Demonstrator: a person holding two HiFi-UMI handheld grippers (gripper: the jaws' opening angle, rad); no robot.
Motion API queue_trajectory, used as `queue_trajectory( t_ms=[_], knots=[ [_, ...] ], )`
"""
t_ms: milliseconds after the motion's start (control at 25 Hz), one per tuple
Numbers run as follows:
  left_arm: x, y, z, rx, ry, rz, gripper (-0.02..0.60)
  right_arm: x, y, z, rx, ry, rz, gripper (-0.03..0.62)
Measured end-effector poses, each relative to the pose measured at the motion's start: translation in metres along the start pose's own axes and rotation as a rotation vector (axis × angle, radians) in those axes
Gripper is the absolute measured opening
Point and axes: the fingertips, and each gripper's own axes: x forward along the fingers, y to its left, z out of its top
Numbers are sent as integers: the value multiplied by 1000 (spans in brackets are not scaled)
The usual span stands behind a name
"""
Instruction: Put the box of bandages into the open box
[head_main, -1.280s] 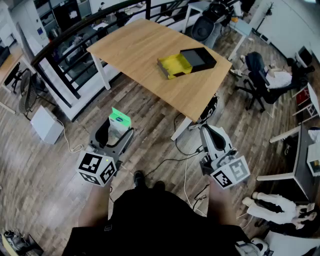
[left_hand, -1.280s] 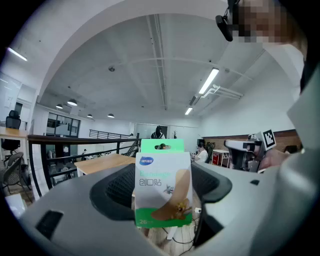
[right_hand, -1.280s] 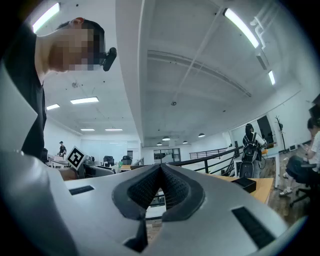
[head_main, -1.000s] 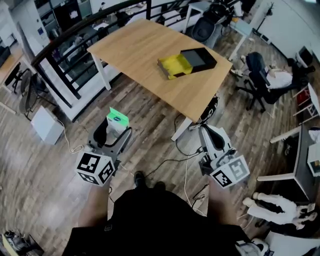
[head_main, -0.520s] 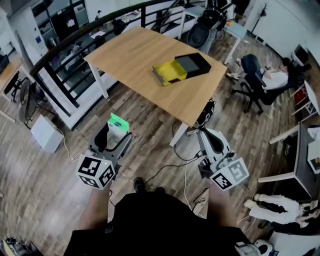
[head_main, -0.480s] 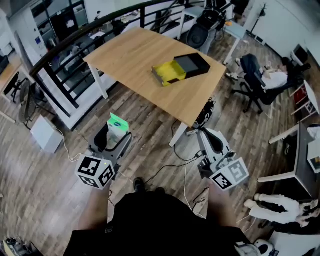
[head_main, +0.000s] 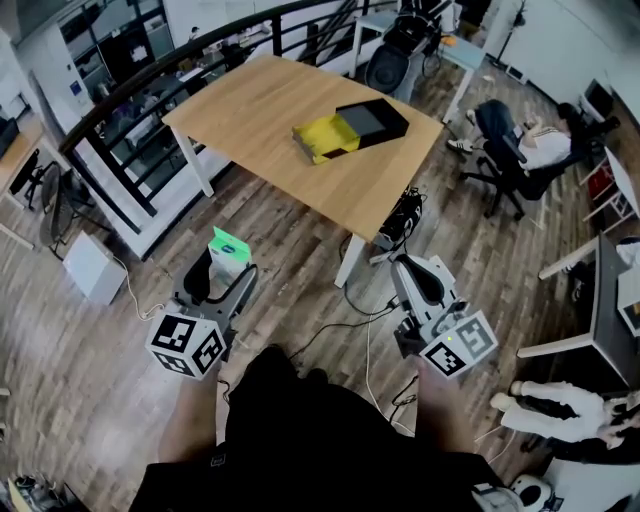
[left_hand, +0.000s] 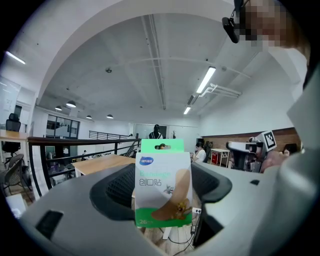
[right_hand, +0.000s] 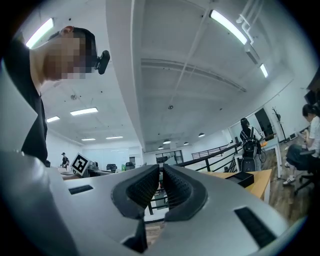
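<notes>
My left gripper (head_main: 226, 262) is shut on the box of bandages (head_main: 229, 250), a white and green carton that stands upright between the jaws (left_hand: 162, 186). It hangs over the floor, well short of the wooden table (head_main: 270, 110). On that table lies the open box (head_main: 350, 129), a black sleeve with a yellow tray pulled out toward me. My right gripper (head_main: 411, 275) is shut with nothing in it, pointing up and ahead (right_hand: 161, 187). In the right gripper view the open box (right_hand: 241, 178) shows on the table at the right.
A black railing (head_main: 130, 90) runs behind and left of the table. Office chairs (head_main: 505, 150) stand to the right, and cables (head_main: 345, 325) trail on the wood floor under the table's near corner. A white unit (head_main: 92, 268) stands at the left.
The view has moved forward slightly: the table and open box sit a little higher and to the left in the head view. Both grippers keep their hold and pose.
</notes>
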Motion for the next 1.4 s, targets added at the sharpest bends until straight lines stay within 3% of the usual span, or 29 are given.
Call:
queue_trajectory(
  t_ms=[600, 1080, 1400],
  knots=[
    [41, 20, -12, -34, 18, -20, 350, 28, -28, -14, 31, 41, 1, 40],
    [117, 101, -22, -82, 62, -32, 350, 137, -74, -40, 66, 104, 11, 40],
    [155, 156, -3, -83, 40, -43, 350, 199, -95, -37, 64, 111, -1, 40]
  ],
)
